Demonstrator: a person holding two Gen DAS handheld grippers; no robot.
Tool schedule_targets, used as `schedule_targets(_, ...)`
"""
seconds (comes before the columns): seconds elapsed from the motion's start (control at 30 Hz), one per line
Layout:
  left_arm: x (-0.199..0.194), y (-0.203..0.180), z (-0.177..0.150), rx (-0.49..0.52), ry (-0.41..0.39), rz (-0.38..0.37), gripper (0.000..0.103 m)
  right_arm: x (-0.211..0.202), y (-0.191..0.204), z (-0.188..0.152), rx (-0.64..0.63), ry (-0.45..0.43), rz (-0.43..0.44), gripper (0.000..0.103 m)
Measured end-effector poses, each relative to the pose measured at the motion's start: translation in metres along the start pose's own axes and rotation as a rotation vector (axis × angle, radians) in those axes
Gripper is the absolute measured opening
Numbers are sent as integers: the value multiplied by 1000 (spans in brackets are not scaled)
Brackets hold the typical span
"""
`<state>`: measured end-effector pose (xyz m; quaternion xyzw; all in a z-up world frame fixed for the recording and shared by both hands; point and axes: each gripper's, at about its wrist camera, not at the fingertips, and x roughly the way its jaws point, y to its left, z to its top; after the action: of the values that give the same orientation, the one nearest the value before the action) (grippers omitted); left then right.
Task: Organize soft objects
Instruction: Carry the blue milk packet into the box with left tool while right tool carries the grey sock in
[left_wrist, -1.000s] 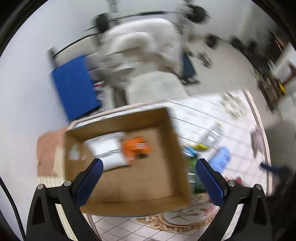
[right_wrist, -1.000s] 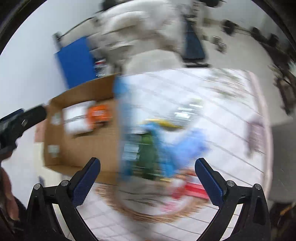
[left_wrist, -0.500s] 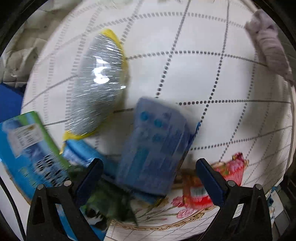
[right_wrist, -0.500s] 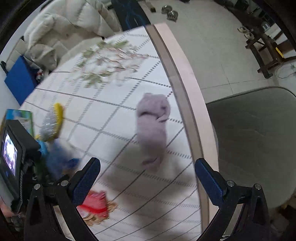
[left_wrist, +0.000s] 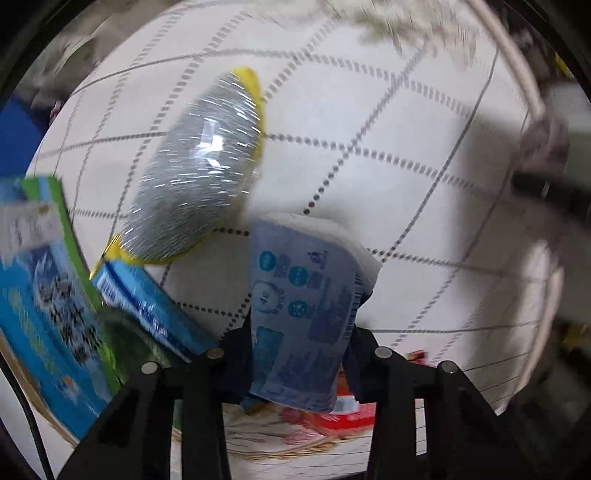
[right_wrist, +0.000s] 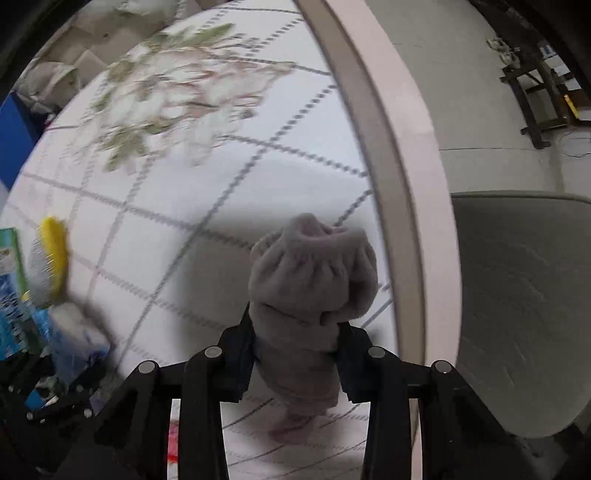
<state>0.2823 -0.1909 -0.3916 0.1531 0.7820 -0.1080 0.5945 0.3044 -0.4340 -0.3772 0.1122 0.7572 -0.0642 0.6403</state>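
In the left wrist view my left gripper (left_wrist: 301, 343) is shut on a blue soft tissue pack (left_wrist: 306, 302), its jaws pressing both sides of the pack. In the right wrist view my right gripper (right_wrist: 295, 345) is shut on a grey-purple fuzzy sock (right_wrist: 314, 284), which bulges out above the jaws. The tissue pack (right_wrist: 74, 332) and part of the left gripper also show at the lower left of the right wrist view.
A silver scrubber in yellow packaging (left_wrist: 199, 177), a blue carton (left_wrist: 147, 299) and a blue-green box (left_wrist: 44, 288) lie left of the tissue pack on the white gridded tablecloth (left_wrist: 369, 129). A red pack (left_wrist: 343, 410) lies below. The table edge (right_wrist: 406, 147) and a grey chair (right_wrist: 517, 314) are at right.
Both grippers went from wide open to shut: the left closed on the tissue pack, the right moved in and closed on the sock. The cardboard box has left view.
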Motion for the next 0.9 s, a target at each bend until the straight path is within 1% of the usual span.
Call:
schedule_targets(0.03, -10, 7, -8, -39, -30, -40, 36, -7, 7, -5, -19, -12, 4, 39)
schedule_targets(0.1, -29, 20, -22, -78, -81, -79, 36, -22, 19, -16, -48, -42, 21, 39)
schedule_targets(0.17, -59, 34, -39, -115, -153, -114, 36, -47, 41, -32, -84, -81, 74, 39)
schedule_targets(0.2, -73, 42, -50, -143, -195, -119, 36, -58, 51, -39, -101, -99, 94, 39)
schedule_targets(0.3, -121, 85, -79, -191, -288, -147, 36, -99, 100, -63, -172, -171, 172, 39)
schedule_targets(0.33, -140, 110, -88, -210, -316, -145, 36, -112, 118, -71, -197, -189, 201, 39)
schedule_targets(0.37, -156, 128, -83, -225, -333, -136, 36, -125, 142, -80, -227, -205, 230, 39)
schedule_targets(0.4, -166, 151, -96, -250, -352, -124, 36, -135, 167, -89, -262, -220, 255, 39)
schedule_targets(0.43, -178, 162, -94, -268, -360, -113, 36, -141, 197, -90, -286, -228, 269, 39)
schedule_targets(0.47, -183, 186, -104, -293, -360, -97, 36, -147, 218, -97, -315, -235, 284, 39)
schedule_targets(0.5, -192, 202, -105, -304, -354, -110, 36, -151, 240, -106, -338, -239, 292, 39)
schedule_targets(0.53, -190, 226, -114, -332, -349, -101, 36, -156, 273, -110, -370, -237, 303, 39)
schedule_targets(0.6, -179, 274, -123, -382, -320, -69, 36, -150, 316, -121, -401, -216, 316, 39)
schedule_targets(0.63, -168, 295, -127, -402, -299, -64, 36, -145, 329, -124, -405, -203, 322, 39)
schedule_targets(0.73, -132, 344, -130, -445, -214, -86, 36, -113, 393, -131, -415, -126, 339, 39)
schedule_targets(0.8, -105, 371, -130, -466, -153, -111, 36, -84, 425, -132, -416, -79, 326, 39)
schedule_targets(0.83, -94, 378, -130, -477, -131, -126, 36, -78, 437, -135, -413, -61, 323, 39)
schedule_targets(0.9, -71, 397, -130, -488, -88, -136, 36, -49, 465, -134, -400, -11, 303, 39)
